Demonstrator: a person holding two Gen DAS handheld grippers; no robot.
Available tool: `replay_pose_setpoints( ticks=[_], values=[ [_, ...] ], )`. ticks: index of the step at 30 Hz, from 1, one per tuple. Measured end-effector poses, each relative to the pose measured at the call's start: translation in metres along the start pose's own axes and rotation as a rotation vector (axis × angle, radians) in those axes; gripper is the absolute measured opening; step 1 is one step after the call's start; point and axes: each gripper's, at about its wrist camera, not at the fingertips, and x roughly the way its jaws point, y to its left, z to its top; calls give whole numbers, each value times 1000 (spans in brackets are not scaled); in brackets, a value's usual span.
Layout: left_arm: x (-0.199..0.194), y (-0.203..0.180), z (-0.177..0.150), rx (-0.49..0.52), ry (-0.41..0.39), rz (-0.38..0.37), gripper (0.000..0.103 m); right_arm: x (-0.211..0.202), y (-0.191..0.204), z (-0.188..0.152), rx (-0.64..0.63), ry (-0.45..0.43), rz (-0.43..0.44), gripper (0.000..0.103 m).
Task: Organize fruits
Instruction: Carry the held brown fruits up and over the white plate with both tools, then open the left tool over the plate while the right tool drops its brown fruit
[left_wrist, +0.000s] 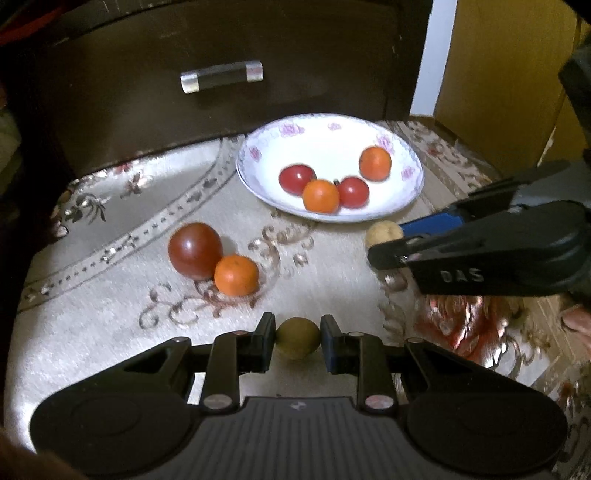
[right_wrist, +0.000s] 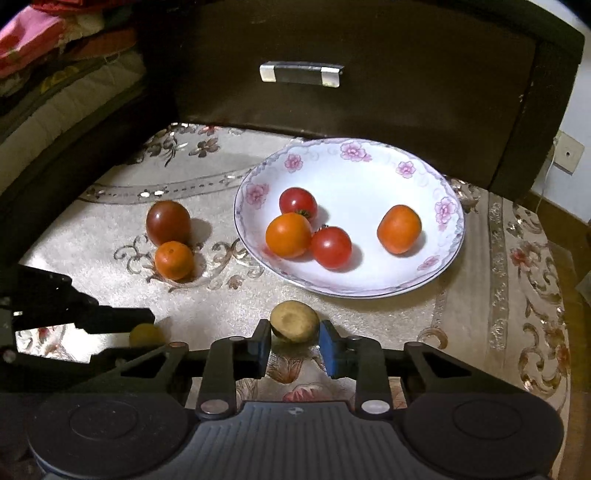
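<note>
My left claw (left_wrist: 297, 338) has a small green fruit (left_wrist: 297, 338) between its fingers, both pads touching or all but touching its sides; I judge it gripped, though whether it rests on the cloth-covered surface (left_wrist: 110, 332) or is lifted I cannot tell. My right claw (right_wrist: 293, 334) is likewise closed around a brownish fruit (right_wrist: 294, 321), which sits just at the fingertips, its long axis running across the gap from pad to pad. The grip there looks shallow, so it could roll out if I tilt.

The plate (right_wrist: 436, 177) is what the next move turns on. From my right claw it lies straight ahead and slightly right, its near rim close beyond the brownish fruit. From my left claw it lies ahead and to the right, well farther off. So the right hand is nearer and should probably go first.

In the plate already lie two red tomatoes (right_wrist: 297, 201) and two orange ones (right_wrist: 288, 235). Outside it, on the surface to the left, a dark tomato (right_wrist: 168, 222) and an orange fruit (right_wrist: 174, 260) touch each other.
</note>
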Motion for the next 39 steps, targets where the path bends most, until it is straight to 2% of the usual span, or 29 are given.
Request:
replay_pose_setpoints(
  ticks=[7, 17, 29, 39],
  values=[
    [-4, 2, 28, -13, -66, 13, 32, -23, -2, 9, 24, -63, 35, 24],
    [16, -8, 82, 8, -164, 20, 32, -21, -33, 37, 69, -127, -25, 24],
    [62, -4, 109, 12, -163, 24, 32, 13, -60, 64, 65, -130, -92, 25],
    [64, 0, 112, -8, -169, 27, 35, 22, -71, 73, 87, -135, -88, 28]
  ],
)
